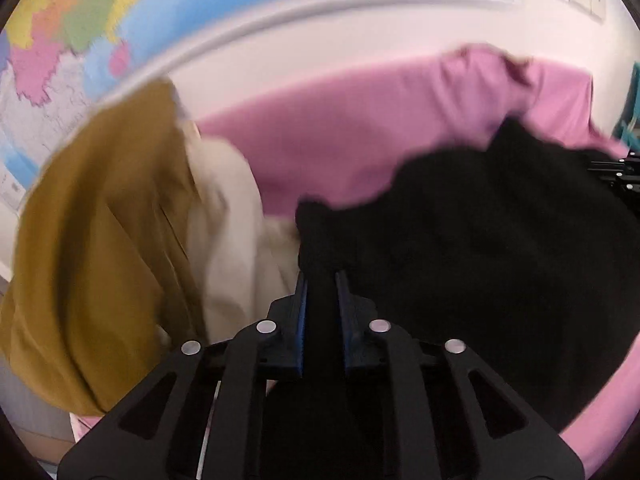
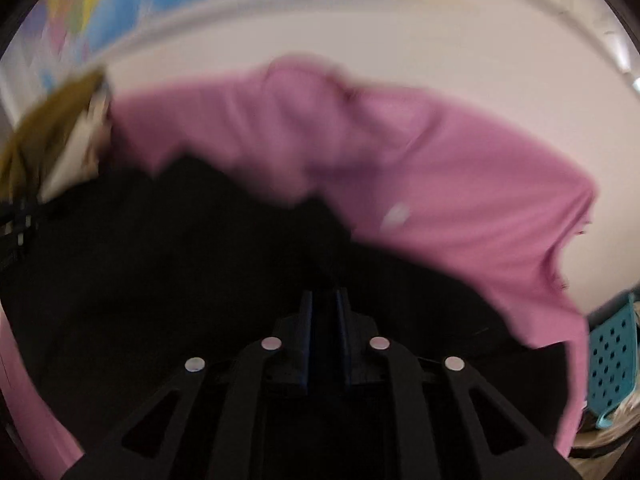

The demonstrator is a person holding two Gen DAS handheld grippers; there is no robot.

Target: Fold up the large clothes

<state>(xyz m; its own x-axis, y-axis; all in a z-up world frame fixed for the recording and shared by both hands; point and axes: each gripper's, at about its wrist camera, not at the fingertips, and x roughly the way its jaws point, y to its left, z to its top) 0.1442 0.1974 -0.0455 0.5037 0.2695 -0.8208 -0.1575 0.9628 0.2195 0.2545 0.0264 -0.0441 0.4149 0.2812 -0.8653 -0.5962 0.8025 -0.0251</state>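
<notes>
A large black garment lies spread over a pink-covered surface. In the left wrist view its near edge runs up between the blue pads of my left gripper, which is shut on it. In the blurred right wrist view the same black garment fills the lower half, and a fold of it sits pinched between the pads of my right gripper. Both grippers point steeply down at the cloth. The pink cover shows beyond the garment's far edge.
A mustard garment and a cream one are heaped at the left of the pink surface. A turquoise perforated basket stands off its right end. A coloured map hangs on the white wall behind.
</notes>
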